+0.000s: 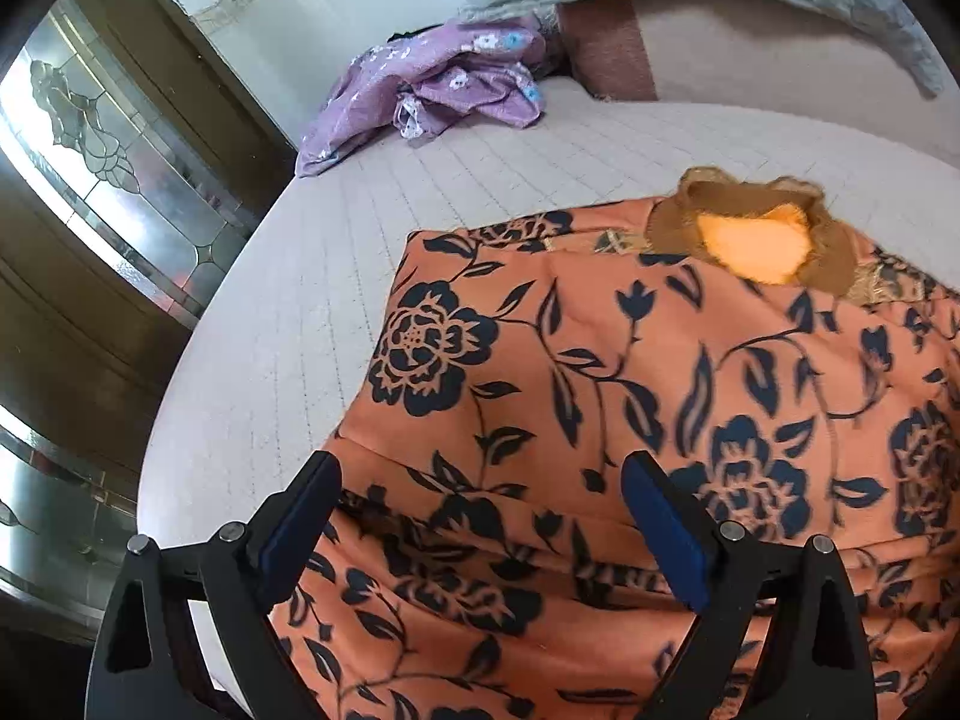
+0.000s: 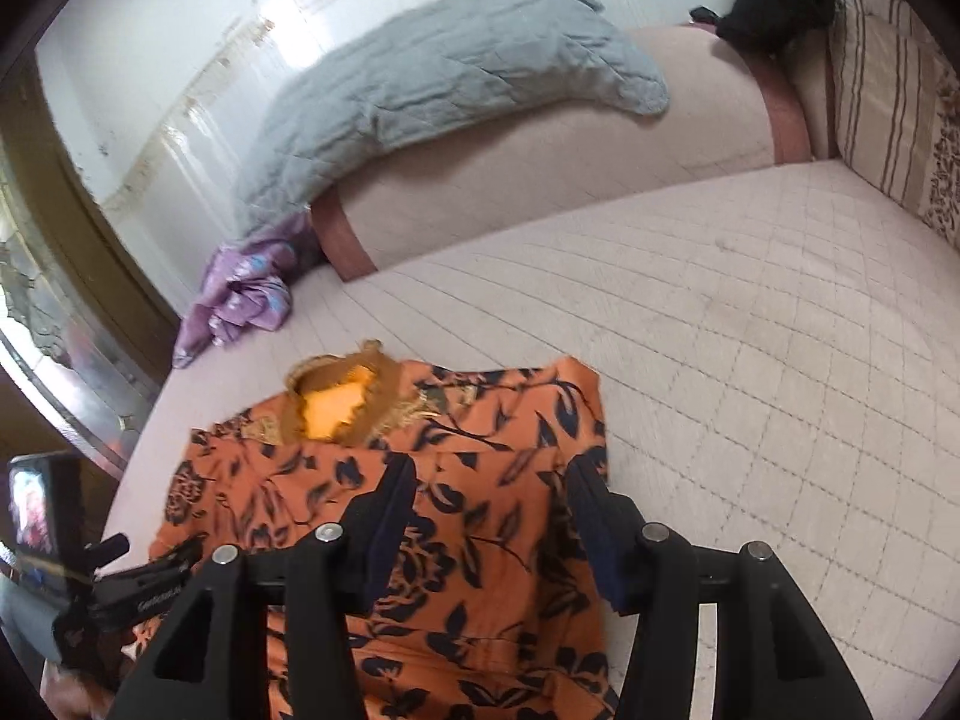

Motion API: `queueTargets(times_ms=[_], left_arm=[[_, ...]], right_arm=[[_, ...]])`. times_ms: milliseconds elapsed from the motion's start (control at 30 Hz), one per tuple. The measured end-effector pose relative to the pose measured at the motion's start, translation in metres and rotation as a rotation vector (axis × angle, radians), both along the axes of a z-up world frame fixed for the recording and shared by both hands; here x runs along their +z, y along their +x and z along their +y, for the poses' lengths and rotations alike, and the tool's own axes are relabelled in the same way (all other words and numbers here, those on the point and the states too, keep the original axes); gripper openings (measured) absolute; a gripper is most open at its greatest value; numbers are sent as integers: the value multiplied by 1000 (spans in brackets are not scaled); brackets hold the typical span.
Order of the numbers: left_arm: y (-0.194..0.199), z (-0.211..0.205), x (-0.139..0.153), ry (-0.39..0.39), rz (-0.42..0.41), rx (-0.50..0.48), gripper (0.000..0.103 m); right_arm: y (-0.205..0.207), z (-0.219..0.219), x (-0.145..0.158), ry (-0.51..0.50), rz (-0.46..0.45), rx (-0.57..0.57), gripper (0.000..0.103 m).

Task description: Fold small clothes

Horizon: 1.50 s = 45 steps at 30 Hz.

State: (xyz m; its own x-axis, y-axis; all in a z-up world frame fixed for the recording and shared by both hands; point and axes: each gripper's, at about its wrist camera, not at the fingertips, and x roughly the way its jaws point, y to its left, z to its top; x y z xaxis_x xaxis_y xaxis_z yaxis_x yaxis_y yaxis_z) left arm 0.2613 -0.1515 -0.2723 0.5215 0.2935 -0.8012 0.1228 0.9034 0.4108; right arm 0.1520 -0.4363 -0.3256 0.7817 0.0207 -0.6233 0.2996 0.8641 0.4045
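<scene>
An orange garment with dark navy flowers [image 1: 630, 396] lies spread on the quilted beige seat [image 1: 312, 324], its brown lace neckline [image 1: 756, 234] at the far end. My left gripper [image 1: 480, 480] is open just above the garment's near left part, with nothing between its fingers. In the right wrist view the same garment [image 2: 480, 516] lies below my right gripper [image 2: 492, 474], which is open over its right half. The neckline [image 2: 336, 396] points away from me. The left gripper's body [image 2: 90, 576] shows at the garment's left edge.
A crumpled purple flowered cloth [image 1: 432, 90] lies at the far left of the seat, also in the right wrist view [image 2: 240, 306]. A grey quilted blanket [image 2: 432, 96] drapes over the backrest. A striped cushion [image 2: 888, 108] stands far right. A glass-panelled door [image 1: 102, 180] is on the left.
</scene>
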Motion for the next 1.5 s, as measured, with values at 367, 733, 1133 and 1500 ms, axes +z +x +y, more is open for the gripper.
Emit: queueTargets(times_ms=[367, 733, 1133, 1500], left_arm=[[-8, 3, -29, 79, 79, -105, 97], [-75, 37, 25, -69, -59, -175, 97], [-121, 103, 107, -215, -237, -187, 97], [-132, 138, 129, -280, -290, -163, 97]], right_arm=[[29, 39, -54, 15, 275, 243, 56], [-17, 59, -1, -87, 66, 236, 55], [-69, 139, 24, -220, -26, 350, 55], [-98, 139, 27, -221, -12, 293, 55]])
